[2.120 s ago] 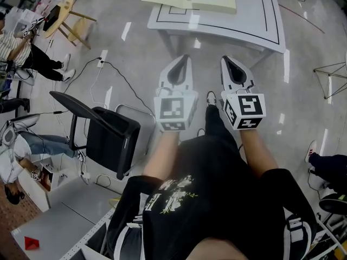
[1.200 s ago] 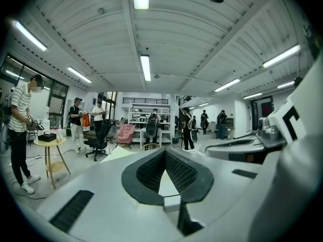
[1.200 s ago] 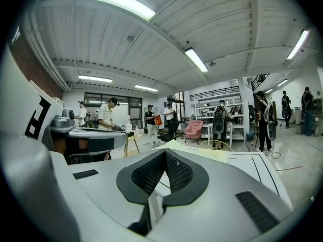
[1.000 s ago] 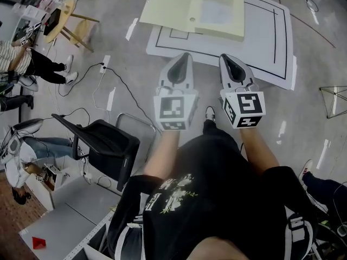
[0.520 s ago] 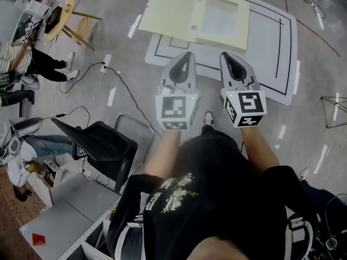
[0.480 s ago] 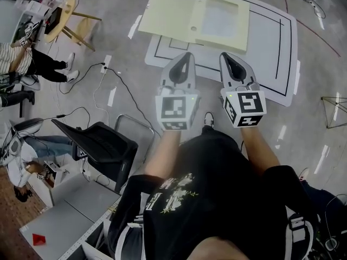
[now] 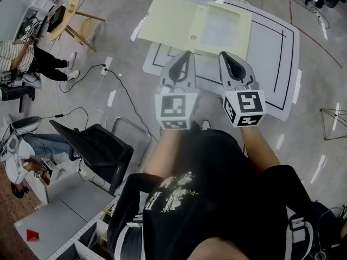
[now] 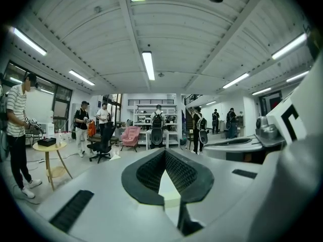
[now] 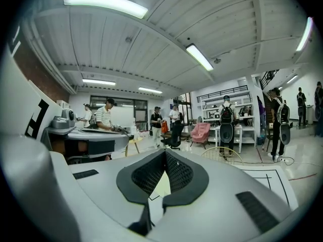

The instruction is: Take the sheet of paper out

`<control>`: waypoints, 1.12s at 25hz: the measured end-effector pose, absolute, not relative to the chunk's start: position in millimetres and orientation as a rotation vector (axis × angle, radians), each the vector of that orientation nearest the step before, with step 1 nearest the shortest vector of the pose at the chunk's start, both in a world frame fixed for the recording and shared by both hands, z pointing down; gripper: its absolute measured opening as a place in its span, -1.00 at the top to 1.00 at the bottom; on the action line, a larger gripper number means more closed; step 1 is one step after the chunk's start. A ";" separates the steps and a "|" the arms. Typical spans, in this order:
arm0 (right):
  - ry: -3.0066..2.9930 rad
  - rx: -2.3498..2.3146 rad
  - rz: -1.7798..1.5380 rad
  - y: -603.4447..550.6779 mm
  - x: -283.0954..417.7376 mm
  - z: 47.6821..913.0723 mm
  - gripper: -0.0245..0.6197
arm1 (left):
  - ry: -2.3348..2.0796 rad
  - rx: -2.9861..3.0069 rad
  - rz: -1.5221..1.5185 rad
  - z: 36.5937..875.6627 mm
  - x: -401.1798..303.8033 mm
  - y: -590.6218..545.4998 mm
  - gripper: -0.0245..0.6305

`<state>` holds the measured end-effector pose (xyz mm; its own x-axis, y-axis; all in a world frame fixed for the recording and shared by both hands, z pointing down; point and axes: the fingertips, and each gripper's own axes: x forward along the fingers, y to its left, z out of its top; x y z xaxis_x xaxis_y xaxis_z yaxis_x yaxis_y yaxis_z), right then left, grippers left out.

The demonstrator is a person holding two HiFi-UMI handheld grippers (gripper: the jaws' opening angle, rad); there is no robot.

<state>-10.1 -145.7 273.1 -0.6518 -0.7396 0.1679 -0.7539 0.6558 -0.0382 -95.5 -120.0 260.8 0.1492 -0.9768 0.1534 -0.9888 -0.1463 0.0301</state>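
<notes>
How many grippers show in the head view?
2: left gripper left of centre, right gripper beside it on the right; both jaws shut, empty, not yet at the cream folder on the white table. None hidden.

A white table (image 7: 271,64) (black-lined border) carries a pale yellow folder (image 7: 168,21) overhanging its left edge.

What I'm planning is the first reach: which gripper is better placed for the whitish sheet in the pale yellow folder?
Right, probably: the right gripper points toward the whitish sheet in the pale yellow folder; the left gripper faces its plain flap. Both shut, empty.
</notes>
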 end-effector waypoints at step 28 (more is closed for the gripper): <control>-2.647 1.260 0.159 -231.5 -58.7 293.5 0.92 | -1.914 2.272 0.138 285.3 -152.1 -210.8 0.92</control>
<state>-58.7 -231.5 293.5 -0.6144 -0.7545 0.2306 -0.7767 0.6297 -0.0091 -152.1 -210.8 285.3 0.1735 -0.9687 0.1777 -0.9842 -0.1637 0.0681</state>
